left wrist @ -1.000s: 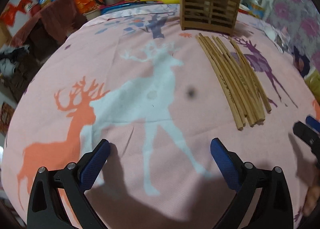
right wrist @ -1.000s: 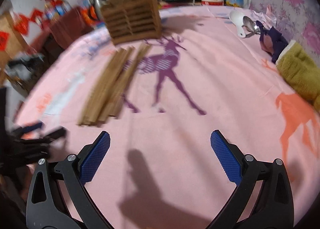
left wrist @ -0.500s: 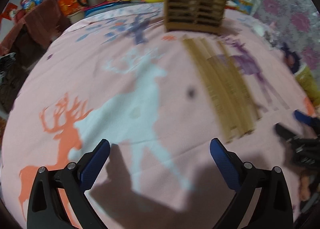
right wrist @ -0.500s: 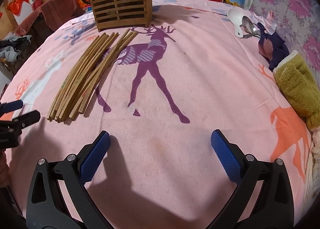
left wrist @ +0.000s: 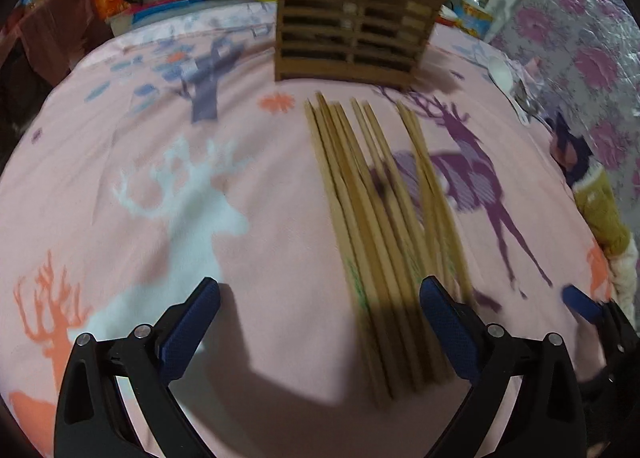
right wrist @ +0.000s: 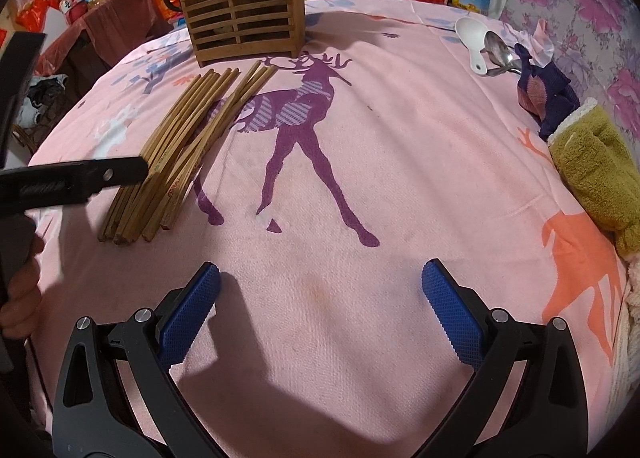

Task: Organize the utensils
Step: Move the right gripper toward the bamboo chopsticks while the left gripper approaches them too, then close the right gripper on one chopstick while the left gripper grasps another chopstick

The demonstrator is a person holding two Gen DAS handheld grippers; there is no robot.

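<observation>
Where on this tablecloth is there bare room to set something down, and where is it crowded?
Bare cloth lies between the chopsticks and the green towel, across the purple deer print. More lies left of the chopsticks, over the white deer print. It is crowded by the wooden holder behind the chopsticks, and at the far right edge around the spoons and dark cloth.

The left gripper (left wrist: 318,300) has moved right across the tablecloth (left wrist: 120,194), and now hovers over the chopsticks' (left wrist: 372,202) near ends.
</observation>
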